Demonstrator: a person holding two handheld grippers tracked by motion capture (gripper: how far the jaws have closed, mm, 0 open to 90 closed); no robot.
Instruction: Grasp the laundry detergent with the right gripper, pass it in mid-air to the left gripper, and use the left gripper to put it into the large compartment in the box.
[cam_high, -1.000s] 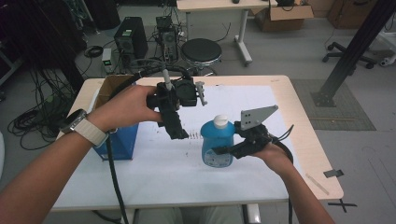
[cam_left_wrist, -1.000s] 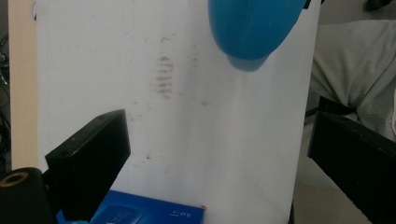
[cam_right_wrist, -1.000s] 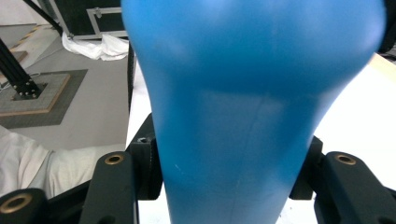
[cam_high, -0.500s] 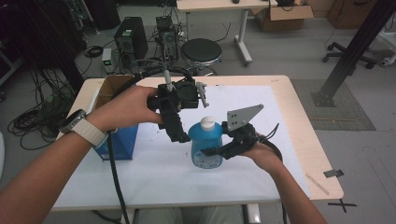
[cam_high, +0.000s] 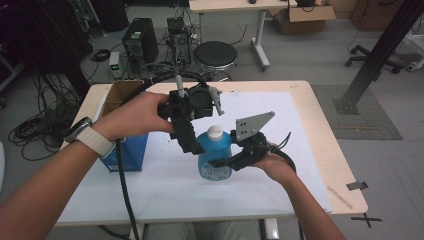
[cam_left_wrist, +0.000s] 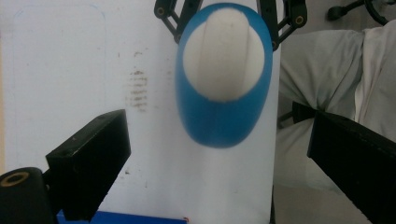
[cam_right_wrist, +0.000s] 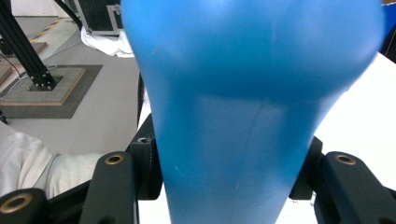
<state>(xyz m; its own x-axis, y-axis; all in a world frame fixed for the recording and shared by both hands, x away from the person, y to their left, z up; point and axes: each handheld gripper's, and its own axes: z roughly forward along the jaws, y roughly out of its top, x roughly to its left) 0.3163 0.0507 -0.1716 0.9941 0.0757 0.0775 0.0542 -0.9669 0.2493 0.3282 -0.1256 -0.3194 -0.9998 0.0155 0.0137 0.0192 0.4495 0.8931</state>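
A blue bottle (cam_high: 214, 157) with a white cap (cam_high: 215, 131) stands upright over the white sheet (cam_high: 280, 130), and my right gripper (cam_high: 221, 163) is shut on its lower body from the right. In the right gripper view the blue bottle (cam_right_wrist: 243, 93) sits squeezed between the two black jaws of my right gripper (cam_right_wrist: 229, 191). My left gripper (cam_high: 194, 145) hangs just left of the bottle, pointing down. In the left gripper view my left gripper (cam_left_wrist: 224, 168) is wide open, and I look straight down on the white cap (cam_left_wrist: 223, 58) and blue shoulder (cam_left_wrist: 219, 123).
A blue box (cam_high: 127, 152) with an open cardboard top stands at the table's left side. A strip of tape (cam_high: 339, 196) lies near the right front corner. Beyond the far edge are a stool (cam_high: 215, 55) and computer cases (cam_high: 137, 42).
My right gripper has carried the bottle leftward, closer to the left gripper. The left gripper has stayed almost in place above it.
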